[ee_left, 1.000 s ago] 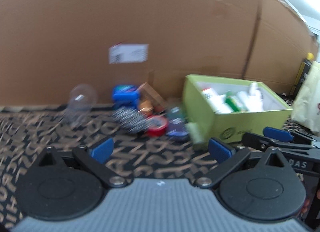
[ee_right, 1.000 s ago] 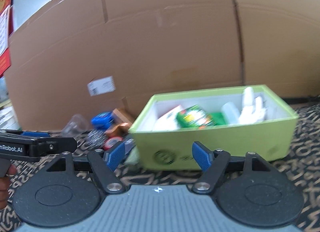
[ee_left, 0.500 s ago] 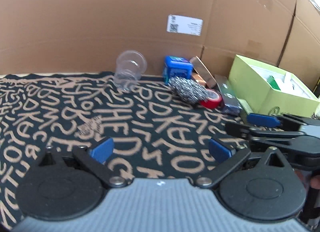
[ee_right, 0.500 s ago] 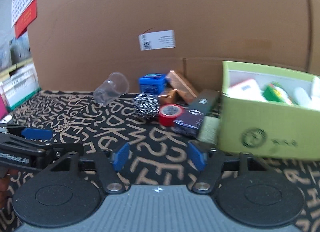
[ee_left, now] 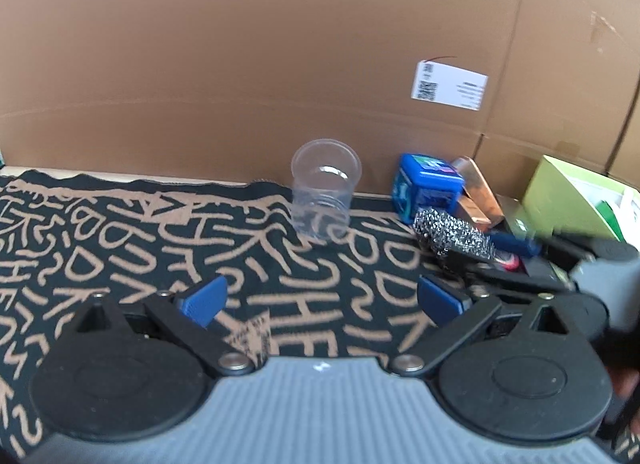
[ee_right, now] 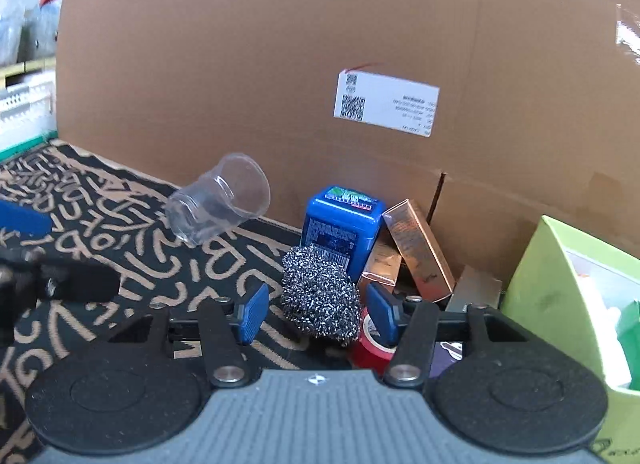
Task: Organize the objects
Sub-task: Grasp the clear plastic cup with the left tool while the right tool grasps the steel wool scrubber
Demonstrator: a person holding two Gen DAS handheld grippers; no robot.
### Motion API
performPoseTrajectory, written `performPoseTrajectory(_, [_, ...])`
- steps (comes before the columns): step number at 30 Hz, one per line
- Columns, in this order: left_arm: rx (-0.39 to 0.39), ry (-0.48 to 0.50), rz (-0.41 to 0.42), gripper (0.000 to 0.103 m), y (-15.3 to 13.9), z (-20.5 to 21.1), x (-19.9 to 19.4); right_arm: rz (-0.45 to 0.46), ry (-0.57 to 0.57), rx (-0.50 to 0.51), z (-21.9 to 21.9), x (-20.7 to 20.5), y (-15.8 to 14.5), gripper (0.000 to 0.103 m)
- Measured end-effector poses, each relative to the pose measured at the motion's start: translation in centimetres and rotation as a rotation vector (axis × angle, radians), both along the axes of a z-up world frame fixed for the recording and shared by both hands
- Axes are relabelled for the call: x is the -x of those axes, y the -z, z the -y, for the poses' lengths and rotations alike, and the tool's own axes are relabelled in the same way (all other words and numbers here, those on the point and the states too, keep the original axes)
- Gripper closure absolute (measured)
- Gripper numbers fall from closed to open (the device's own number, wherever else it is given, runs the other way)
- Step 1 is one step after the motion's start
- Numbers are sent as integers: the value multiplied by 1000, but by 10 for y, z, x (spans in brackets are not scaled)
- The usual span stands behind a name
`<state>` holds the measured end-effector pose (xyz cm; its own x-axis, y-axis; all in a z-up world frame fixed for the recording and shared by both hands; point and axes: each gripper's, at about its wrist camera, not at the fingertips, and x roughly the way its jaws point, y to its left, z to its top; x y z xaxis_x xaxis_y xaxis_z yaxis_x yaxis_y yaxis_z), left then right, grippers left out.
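Your right gripper point(ee_right: 316, 310) spreads its jaws wide around the steel scourer point(ee_right: 320, 296), apparently not touching. Your left gripper point(ee_left: 320, 298) hangs open and empty, left of the scourer.

Silver scourer point(ee_right: 320, 300); blue tub point(ee_right: 341, 224); lime-green box point(ee_right: 560, 288); black cloth point(ee_left: 120, 232), tan lettering.

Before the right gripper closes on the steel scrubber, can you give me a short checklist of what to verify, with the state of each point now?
1. Right gripper open: ok, the blue pads stand wide apart.
2. Steel scrubber between the fingers: ok, it sits centred ahead of the gap.
3. Neighbours free of the grasp: not ok, the red tape roll lies right at the right pad and the blue box is directly behind.
4. Left gripper out of the way: ok, open and empty, off to the left.
5. Green box has room: cannot tell, only part shows.
6. Clear cup undisturbed: ok, apart from the scrubber.
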<state>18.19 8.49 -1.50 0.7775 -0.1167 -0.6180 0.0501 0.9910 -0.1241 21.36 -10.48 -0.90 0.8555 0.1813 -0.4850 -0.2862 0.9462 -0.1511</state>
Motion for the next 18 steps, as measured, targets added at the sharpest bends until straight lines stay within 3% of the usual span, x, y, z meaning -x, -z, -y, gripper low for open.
performPoseTrajectory(3, [4, -13, -3, 0, 2, -1, -19, -12, 20, -54, 6, 6, -2, 76])
performPoseTrajectory(13, [-24, -79, -12, 0, 15, 2, -103, -62, -3, -175, 26, 67, -5, 76])
performPoseTrajectory(16, [-3, -70, -33, 16, 20, 1, -112, -82, -17, -208, 30, 81, -6, 76])
performPoseTrajectory(18, [21, -41, -54, 37, 23, -1, -111, -87, -20, -224, 31, 86, -7, 76])
